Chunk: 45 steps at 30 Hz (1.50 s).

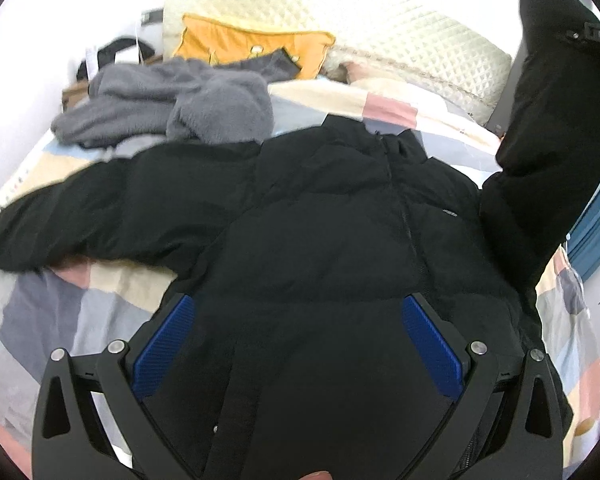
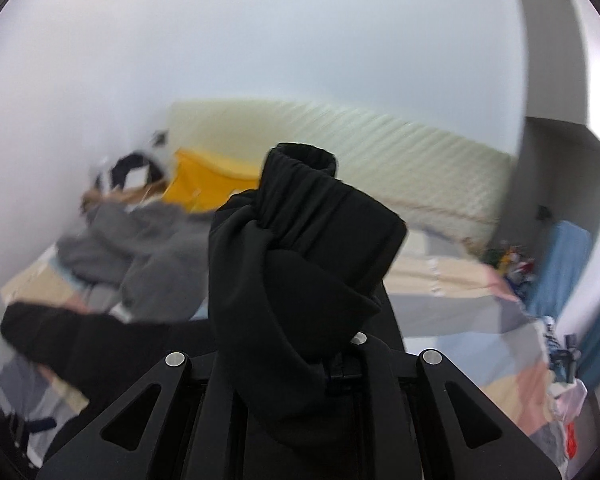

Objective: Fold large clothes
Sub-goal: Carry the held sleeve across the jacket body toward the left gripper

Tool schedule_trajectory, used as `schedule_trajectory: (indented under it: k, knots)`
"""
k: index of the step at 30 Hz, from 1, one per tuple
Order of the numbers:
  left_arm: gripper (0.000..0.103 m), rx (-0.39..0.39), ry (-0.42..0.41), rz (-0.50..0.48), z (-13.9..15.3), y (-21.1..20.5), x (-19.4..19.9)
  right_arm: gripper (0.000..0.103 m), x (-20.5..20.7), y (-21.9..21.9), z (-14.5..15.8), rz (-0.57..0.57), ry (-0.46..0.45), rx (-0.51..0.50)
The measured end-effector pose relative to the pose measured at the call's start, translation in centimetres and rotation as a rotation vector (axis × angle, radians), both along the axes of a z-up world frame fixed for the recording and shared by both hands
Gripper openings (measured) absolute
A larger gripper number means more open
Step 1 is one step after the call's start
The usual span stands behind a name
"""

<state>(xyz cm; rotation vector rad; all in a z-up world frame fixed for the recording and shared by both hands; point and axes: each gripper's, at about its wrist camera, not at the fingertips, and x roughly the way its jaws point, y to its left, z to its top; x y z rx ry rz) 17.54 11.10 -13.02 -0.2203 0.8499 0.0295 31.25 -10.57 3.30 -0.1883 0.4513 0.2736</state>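
While the black jacket (image 1: pixel 320 216) lies front-up and spread across the bed (image 1: pixel 112 280), its one sleeve (image 1: pixel 548 128) is lifted clear of the jacket's body, standing up at the jacket's right edge as the left wrist view shows it. Right hand-held gripper (image 2: pixel 340 344): jaws closed down nearly all the way, pinching the sleeve a little below the cuff (image 2: pixel 300 160), which pokes up past the fingers. Left hand-held gripper (image 1: pixel 300 340): jaws wide apart, blue pads (image 1: pixel 164 344) on either side of the jacket's lower front, nothing held; whether the pads touch the fabric cannot be told. Other sleeve (image 1: pixel 80 216) lies flat, stretched out away from the jacket's body. Grey fleece garment (image 1: pixel 168 108) and yellow cushion (image 1: pixel 240 48) sit beyond the jacket's collar, apart from it. Step in hand, as judged: folding the raised sleeve inward across the jacket's chest. Next move calls for carrying the cuff over the zip line, laying it flat before release; padded fabric likely springs back, so the free gripper may need to press the body down. Right wrist view is motion-blurred.
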Motion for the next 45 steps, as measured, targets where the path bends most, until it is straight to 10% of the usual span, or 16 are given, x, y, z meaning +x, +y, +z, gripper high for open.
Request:
schedule_trajectory:
  k: [17,25,30,45]
  knots:
    - [0.103,-0.069,0.094,0.149,-2.1,7.1,1.9,0.014,0.0,13.6,-18.3,0.188,0.345,-0.048]
    - [0.103,-0.105,0.146,0.146,-3.6,7.7,2.5,0.025,-0.9,12.9,-16.4,0.224,0.321,-0.09]
    - [0.103,-0.096,0.14,0.124,-3.4,7.0,2.6,0.088,-2.4,12.9,-15.1,0.259,0.262,-0.206]
    - [0.103,-0.112,0.109,-0.032,-3.5,2.4,3.5,0.089,-5.5,-6.0,-13.2,0.029,0.254,0.007]
